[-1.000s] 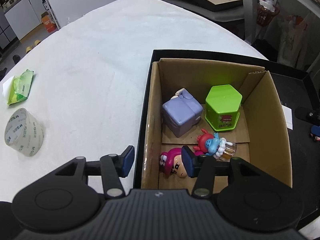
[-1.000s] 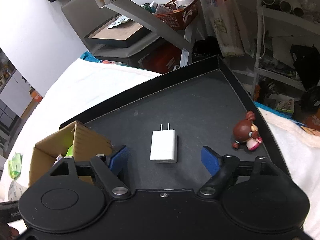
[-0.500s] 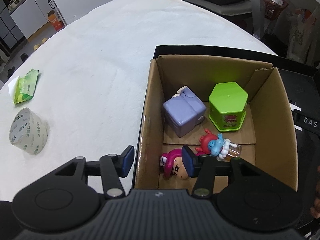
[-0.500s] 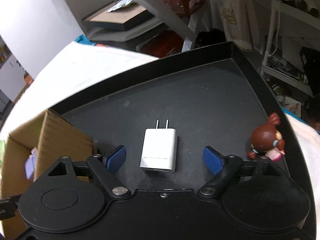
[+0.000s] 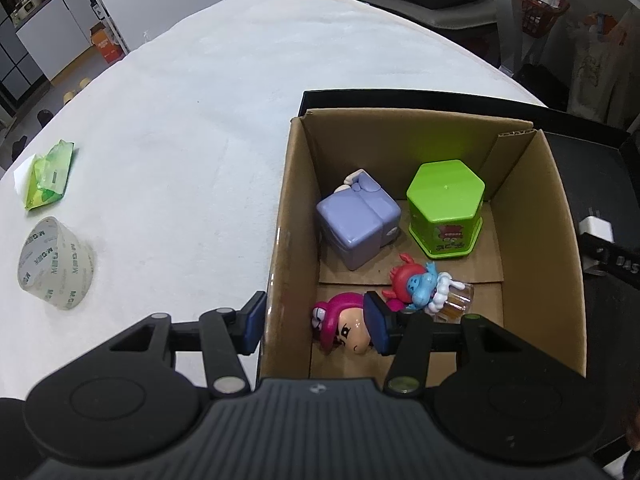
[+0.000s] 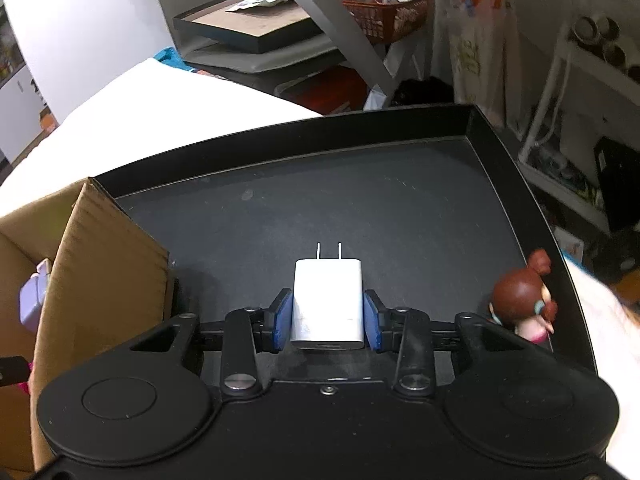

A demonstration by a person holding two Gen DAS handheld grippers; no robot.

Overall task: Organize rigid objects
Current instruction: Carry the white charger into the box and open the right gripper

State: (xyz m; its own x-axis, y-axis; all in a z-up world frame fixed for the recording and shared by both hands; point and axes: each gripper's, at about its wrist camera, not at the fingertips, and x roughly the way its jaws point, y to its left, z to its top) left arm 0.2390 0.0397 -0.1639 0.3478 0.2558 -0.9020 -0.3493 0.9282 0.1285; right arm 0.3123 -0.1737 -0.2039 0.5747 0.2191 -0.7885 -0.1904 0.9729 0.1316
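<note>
One white table [image 5: 208, 120], cloth-covered. On it, one black tray [image 6: 360, 208], and in the tray's left part one open cardboard box [image 5: 560, 248].

Box contents, four items: one purple cube toy [image 5: 358, 220] and one green hexagonal tub [image 5: 446, 208] side by side at the far end; one red-and-blue figure [image 5: 420, 284] and one pink-haired doll [image 5: 344, 324] lying at the near end, close together.

Tray floor outside the box, two items: one white charger [image 6: 329, 300], prongs pointing away, and one brown-haired doll [image 6: 524, 296] at the right rim, well apart from the charger.

On the cloth left of the box, two items: one tape roll [image 5: 56, 264] and, just beyond it, one green packet [image 5: 48, 174].

Right gripper [image 6: 328, 318]: both blue pads [image 6: 282, 320] pressed against the charger's sides, clamping it. Whether the charger rests on the tray floor or is lifted cannot be told.

Left gripper [image 5: 316, 326]: jaws spread, holding nothing; it straddles the box's near left wall, one pad outside, the other inside in front of the pink-haired doll
</note>
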